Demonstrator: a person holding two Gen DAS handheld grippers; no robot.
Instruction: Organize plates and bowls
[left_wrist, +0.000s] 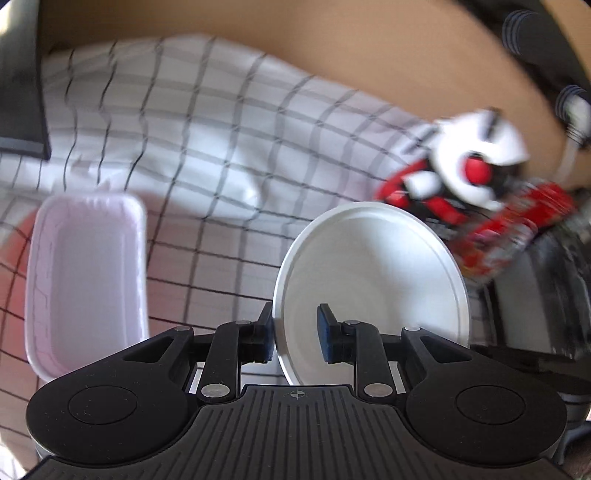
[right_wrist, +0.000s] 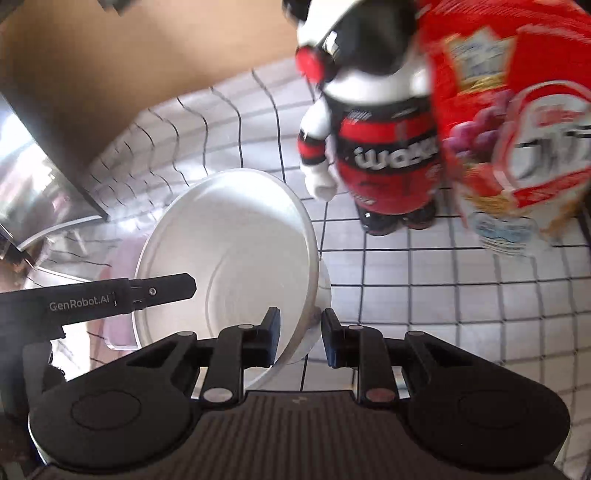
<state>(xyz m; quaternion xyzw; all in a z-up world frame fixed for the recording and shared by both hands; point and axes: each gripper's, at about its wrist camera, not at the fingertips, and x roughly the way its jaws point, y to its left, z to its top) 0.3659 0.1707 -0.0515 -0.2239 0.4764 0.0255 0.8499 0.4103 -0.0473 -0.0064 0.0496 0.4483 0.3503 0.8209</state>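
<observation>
Both tools grip 1 white bowl (right_wrist: 229, 258), tilted above the checked bench (left_wrist: 207, 155): left tool (left_wrist: 295, 330) narrow on its near rim, right tool (right_wrist: 299, 334) clamped on the opposite rim. Recommend levelling it, clearing the pink tray (left_wrist: 88, 273), releasing together.

Left tongs (left_wrist: 295, 314): black, two-fingered, blue-padded, angled steeply down. Jaws narrowly parted and closed across the rim of a tilted white bowl (left_wrist: 369, 266), one pad outside, one inside.
Right tongs (right_wrist: 300, 315): same build, angled down. Jaws clamped on the opposite rim of the same bowl. One left finger reaches in from the side.
</observation>
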